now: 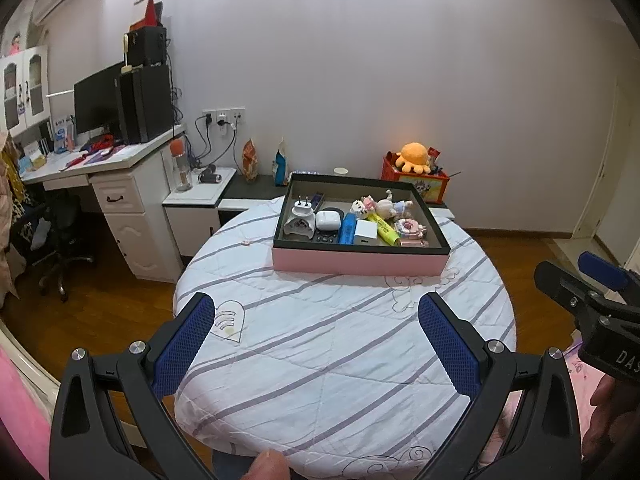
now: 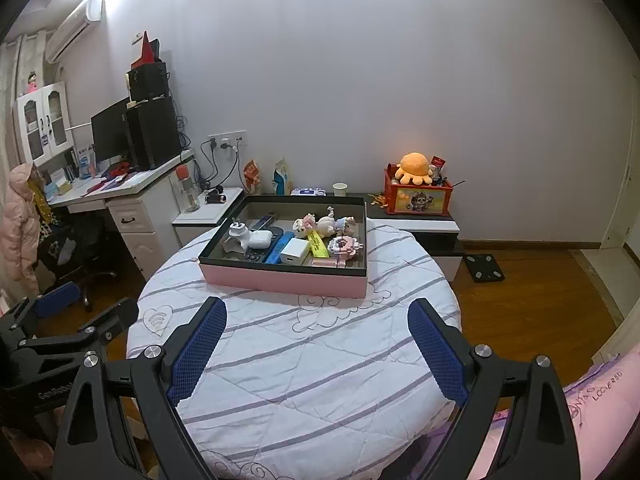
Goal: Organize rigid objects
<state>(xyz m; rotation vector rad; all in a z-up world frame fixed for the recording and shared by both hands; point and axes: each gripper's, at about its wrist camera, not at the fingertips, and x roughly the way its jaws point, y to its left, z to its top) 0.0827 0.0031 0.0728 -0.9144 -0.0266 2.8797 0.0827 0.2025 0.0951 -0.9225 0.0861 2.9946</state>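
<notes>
Both tools are hovering low over the near edge of the round surface [image 1: 340, 340], and neither is carrying anything: the left hand-held gripper [image 1: 316, 320] is gaping wide, and the right hand-held gripper [image 2: 317, 322] is spread just as wide. All the rigid objects are sitting together in the pink tray [image 2: 280, 280] at the far side of the striped cloth: a white plug adapter [image 1: 298, 216], an earbud case [image 1: 329, 220], a blue bar [image 1: 347, 230], a white charger block [image 1: 366, 234], a yellow highlighter [image 1: 386, 230], some small figurines [image 1: 384, 206] and a pink block toy [image 1: 410, 228]. One tiny piece [image 1: 246, 243] is lying loose on the cloth left of the tray. So the gathering is looking nearly complete, though a tray waiting to be sorted out would look the same.
</notes>
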